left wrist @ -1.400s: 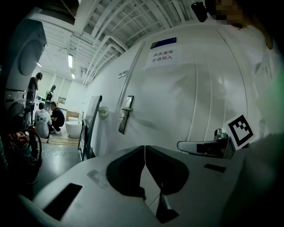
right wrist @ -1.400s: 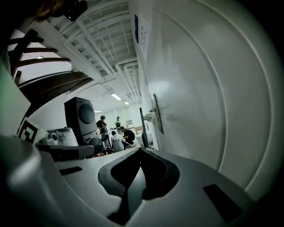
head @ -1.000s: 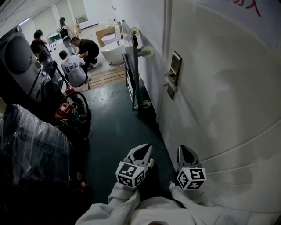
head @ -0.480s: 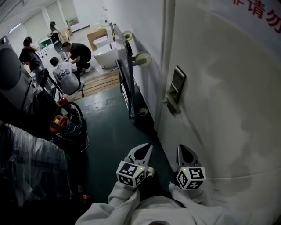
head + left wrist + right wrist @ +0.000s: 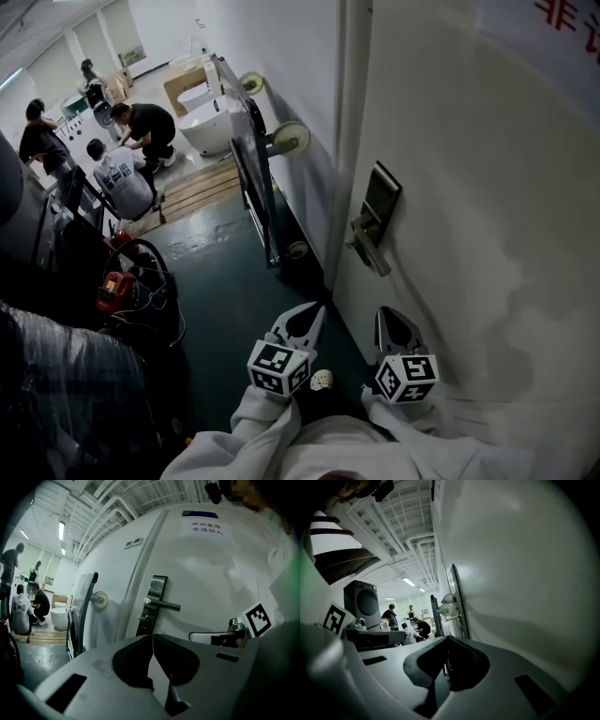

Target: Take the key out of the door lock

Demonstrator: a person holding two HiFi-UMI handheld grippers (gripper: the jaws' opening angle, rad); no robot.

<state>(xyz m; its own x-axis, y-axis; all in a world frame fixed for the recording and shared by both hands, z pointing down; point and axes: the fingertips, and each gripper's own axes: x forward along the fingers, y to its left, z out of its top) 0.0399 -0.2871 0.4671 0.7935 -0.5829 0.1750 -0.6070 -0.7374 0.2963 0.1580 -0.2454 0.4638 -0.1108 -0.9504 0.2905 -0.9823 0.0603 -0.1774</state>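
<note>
The key cannot be picked out for sure: a small stub juts from the lock plate just under the one lever handle, too small to name. It lies at 1 o'clock from both grippers and well apart from them. The left gripper and right gripper sit side by side at 6 o'clock, each with its jaws pressed together at the tips and nothing between them. The white door is bare between the right gripper and the plate, and its frame edge runs toward 12. A strip of green floor lies open toward 11, hemmed by a panel cart with two white wheels against the wall and by clutter at 9. Four people are gathered far off at 10.
</note>
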